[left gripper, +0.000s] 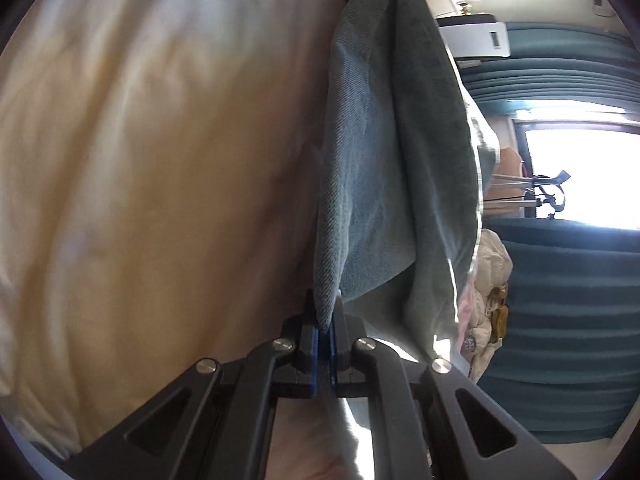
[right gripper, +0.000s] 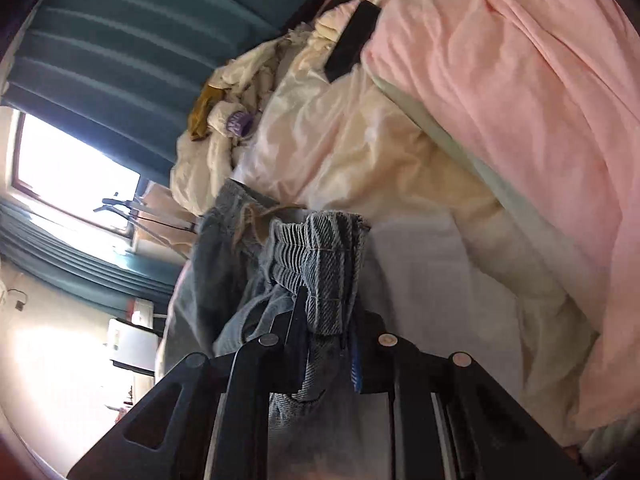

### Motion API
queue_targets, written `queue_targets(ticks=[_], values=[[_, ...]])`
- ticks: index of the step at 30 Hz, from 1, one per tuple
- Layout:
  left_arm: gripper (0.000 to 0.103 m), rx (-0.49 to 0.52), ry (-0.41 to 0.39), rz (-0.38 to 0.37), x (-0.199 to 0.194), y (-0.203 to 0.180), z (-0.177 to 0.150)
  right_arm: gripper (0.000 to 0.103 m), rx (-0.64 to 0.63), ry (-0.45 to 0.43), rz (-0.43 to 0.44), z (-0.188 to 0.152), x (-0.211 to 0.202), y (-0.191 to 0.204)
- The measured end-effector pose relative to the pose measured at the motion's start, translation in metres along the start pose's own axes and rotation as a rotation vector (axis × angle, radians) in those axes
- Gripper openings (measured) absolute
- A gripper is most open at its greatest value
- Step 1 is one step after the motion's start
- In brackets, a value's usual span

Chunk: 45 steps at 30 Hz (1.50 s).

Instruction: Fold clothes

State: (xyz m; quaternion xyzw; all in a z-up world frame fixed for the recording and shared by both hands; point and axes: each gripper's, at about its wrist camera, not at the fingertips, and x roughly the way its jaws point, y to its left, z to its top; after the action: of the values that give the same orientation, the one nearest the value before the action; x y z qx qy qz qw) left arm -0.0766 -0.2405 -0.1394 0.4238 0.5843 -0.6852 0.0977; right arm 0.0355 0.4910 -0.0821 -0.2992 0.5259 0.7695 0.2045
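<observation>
Denim garment pinched at two places, one in each of my tongs, above the bed.

My left tongs were closed tight on a thin edge of the blue-grey denim garment, which ran away from the blue pads as a long fold against the cream duvet. My right tongs were nearly closed on the gathered elastic waistband, the bunched cloth filling the narrow gap between the jaws. Beyond it lay a pink quilt and a heap of cream clothes, with teal curtains and a bright window behind.
</observation>
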Motion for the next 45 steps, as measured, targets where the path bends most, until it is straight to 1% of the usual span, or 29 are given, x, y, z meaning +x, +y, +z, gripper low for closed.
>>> queue_targets(ticks=[2,5,6,7,8,9,10,11,12,13,15,16,18,20,21,23,25,28,29,30,32,33,35,36,39,41,43,45], values=[[0.004,-0.03,0.015,0.009,0.003,0.005,0.003,0.015,-0.006,0.018,-0.028,-0.003,0.006,0.0],[0.004,-0.029,0.02,0.017,-0.001,0.006,0.003,0.016,-0.015,0.044,-0.069,-0.008,0.015,-0.001],[0.007,-0.031,0.024,0.008,-0.003,0.006,0.003,0.018,-0.026,0.036,-0.067,-0.009,0.011,0.002],[0.013,-0.036,0.029,-0.011,-0.006,0.007,0.004,0.019,-0.038,0.028,-0.065,-0.011,0.007,0.005],[0.015,-0.046,0.031,-0.038,-0.01,0.011,0.004,0.026,-0.048,0.02,-0.064,-0.012,0.004,0.007],[0.02,-0.068,0.029,-0.078,-0.016,0.017,0.004,0.029,-0.051,0.012,-0.075,-0.014,0.0,0.007],[0.027,-0.093,0.024,-0.122,-0.023,0.022,0.005,0.031,-0.059,-0.001,-0.088,-0.015,-0.006,0.008],[0.03,-0.111,0.015,-0.159,-0.031,0.026,0.006,0.034,-0.069,-0.029,-0.093,-0.015,-0.013,0.009],[0.037,-0.121,-0.002,-0.186,-0.039,0.029,0.008,0.041,-0.08,-0.057,-0.099,-0.015,-0.02,0.01],[0.046,-0.121,-0.022,-0.204,-0.047,0.03,0.011,0.043,-0.091,-0.086,-0.105,-0.015,-0.028,0.012],[0.05,-0.097,-0.065,-0.229,-0.063,0.03,0.022,0.052,-0.13,-0.17,-0.119,-0.016,-0.044,0.02],[0.051,-0.081,-0.083,-0.234,-0.07,0.029,0.03,0.053,-0.154,-0.202,-0.12,-0.019,-0.049,0.025],[0.051,-0.053,-0.101,-0.233,-0.077,0.027,0.048,0.053,-0.205,-0.263,-0.123,-0.023,-0.057,0.036],[0.051,-0.035,-0.109,-0.232,-0.081,0.027,0.07,0.053,-0.288,-0.246,-0.105,-0.034,-0.049,0.052],[0.051,-0.045,-0.111,-0.245,-0.079,0.029,0.083,0.053,-0.328,-0.236,-0.096,-0.039,-0.045,0.059],[0.051,-0.089,-0.111,-0.288,-0.066,0.032,0.11,0.053,-0.399,-0.176,-0.079,-0.054,-0.031,0.072],[0.051,-0.118,-0.143,-0.311,-0.056,0.035,0.135,0.053,-0.443,-0.105,-0.075,-0.066,-0.013,0.081],[0.051,-0.111,-0.198,-0.35,-0.038,0.031,0.164,0.053,-0.486,-0.013,-0.082,-0.084,0.008,0.091],[0.051,-0.092,-0.199,-0.365,-0.032,0.028,0.173,0.053,-0.495,0.004,-0.087,-0.088,0.013,0.093],[0.049,-0.066,-0.199,-0.358,-0.026,0.024,0.182,0.053,-0.503,0.02,-0.091,-0.092,0.019,0.096],[0.043,-0.04,-0.21,-0.314,-0.015,0.019,0.197,0.053,-0.507,0.041,-0.097,-0.097,0.028,0.099],[0.038,-0.042,-0.211,-0.313,-0.01,0.018,0.205,0.053,-0.507,0.053,-0.101,-0.099,0.033,0.1],[0.033,-0.058,-0.218,-0.327,0.002,0.012,0.218,0.053,-0.507,0.078,-0.111,-0.103,0.043,0.102],[0.029,-0.057,-0.229,-0.33,0.005,0.008,0.224,0.053,-0.508,0.091,-0.116,-0.105,0.049,0.103],[0.027,-0.031,-0.26,-0.33,0.014,-0.002,0.241,0.053,-0.522,0.122,-0.135,-0.112,0.062,0.105],[0.027,-0.014,-0.245,-0.327,0.02,-0.009,0.251,0.053,-0.534,0.139,-0.148,-0.116,0.068,0.107],[0.027,-0.017,-0.237,-0.332,0.025,-0.014,0.26,0.053,-0.545,0.149,-0.155,-0.119,0.072,0.108],[0.027,-0.013,-0.236,-0.314,0.03,-0.023,0.268,0.053,-0.555,0.154,-0.158,-0.121,0.075,0.109]])
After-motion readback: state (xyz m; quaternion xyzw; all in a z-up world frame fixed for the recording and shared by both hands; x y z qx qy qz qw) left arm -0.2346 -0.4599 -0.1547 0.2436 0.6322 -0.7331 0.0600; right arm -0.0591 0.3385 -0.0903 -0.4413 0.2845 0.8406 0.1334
